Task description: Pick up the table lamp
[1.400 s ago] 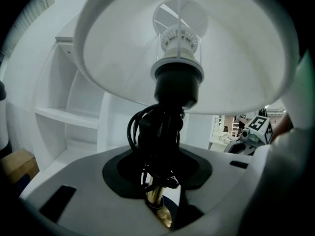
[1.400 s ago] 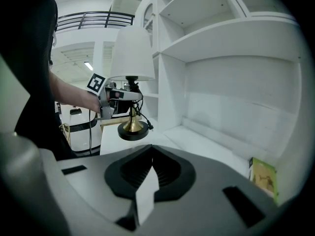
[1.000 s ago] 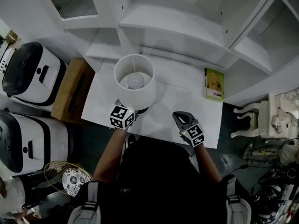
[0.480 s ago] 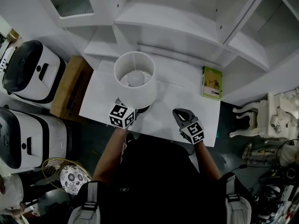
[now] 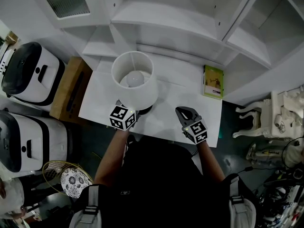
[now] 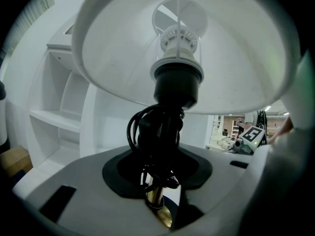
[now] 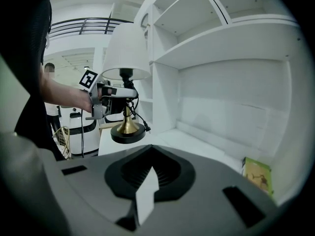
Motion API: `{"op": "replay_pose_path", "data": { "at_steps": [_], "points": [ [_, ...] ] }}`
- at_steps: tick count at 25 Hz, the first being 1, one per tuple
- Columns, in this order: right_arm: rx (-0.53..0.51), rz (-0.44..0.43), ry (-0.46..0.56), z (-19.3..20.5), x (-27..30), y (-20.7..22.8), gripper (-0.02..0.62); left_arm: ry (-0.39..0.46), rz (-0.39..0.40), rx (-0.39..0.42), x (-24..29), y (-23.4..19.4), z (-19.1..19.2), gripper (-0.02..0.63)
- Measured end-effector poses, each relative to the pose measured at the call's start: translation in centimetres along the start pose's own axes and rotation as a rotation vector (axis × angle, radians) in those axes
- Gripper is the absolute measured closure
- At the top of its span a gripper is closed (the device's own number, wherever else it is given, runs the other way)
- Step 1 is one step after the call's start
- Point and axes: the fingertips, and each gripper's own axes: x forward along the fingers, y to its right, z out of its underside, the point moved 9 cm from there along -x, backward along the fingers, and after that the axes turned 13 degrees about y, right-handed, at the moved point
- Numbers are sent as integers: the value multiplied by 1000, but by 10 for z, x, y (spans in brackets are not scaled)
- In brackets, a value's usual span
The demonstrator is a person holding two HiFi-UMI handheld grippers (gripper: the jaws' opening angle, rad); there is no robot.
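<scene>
A table lamp (image 5: 135, 82) with a white shade, black socket (image 6: 177, 85), brass stem and dark round base (image 7: 129, 132) hangs upright over the left half of the white table (image 5: 171, 94). In the right gripper view its base shows a little above the tabletop. My left gripper (image 5: 130, 109) is shut on the brass stem (image 6: 156, 195) just under the coiled black cord, as both gripper views show it (image 7: 123, 93). My right gripper (image 5: 183, 110) hovers over the table's front right part with its tips together and nothing between them (image 7: 147, 171).
A green book (image 5: 213, 81) lies at the table's far right corner, under white shelves (image 5: 175, 23). Two white and black appliances (image 5: 28, 75) and a wooden box (image 5: 71, 87) stand left of the table. White ornate furniture (image 5: 280, 118) sits to the right.
The lamp shade looks slightly larger in the head view, so the lamp has risen a little in the left gripper. The right gripper has barely shifted. Both grips are unchanged.
</scene>
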Motion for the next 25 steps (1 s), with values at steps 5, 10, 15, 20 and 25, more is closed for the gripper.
{"op": "replay_pose_path", "data": {
  "at_steps": [5, 10, 15, 20, 25],
  "points": [
    [-10, 6, 9, -5, 1, 4, 589, -4, 6, 12, 3, 2, -3, 466],
    [-13, 10, 21, -11, 3, 8, 589, -8, 8, 10, 6, 0, -3, 466],
    [-13, 18, 25, -13, 3, 10, 589, -13, 13, 13, 7, 0, -3, 466],
    [-10, 24, 21, -11, 2, 11, 589, -14, 17, 11, 10, -1, -2, 466],
    [-10, 30, 20, -11, 2, 14, 589, -17, 21, 14, 12, -1, -1, 466]
  ]
}}
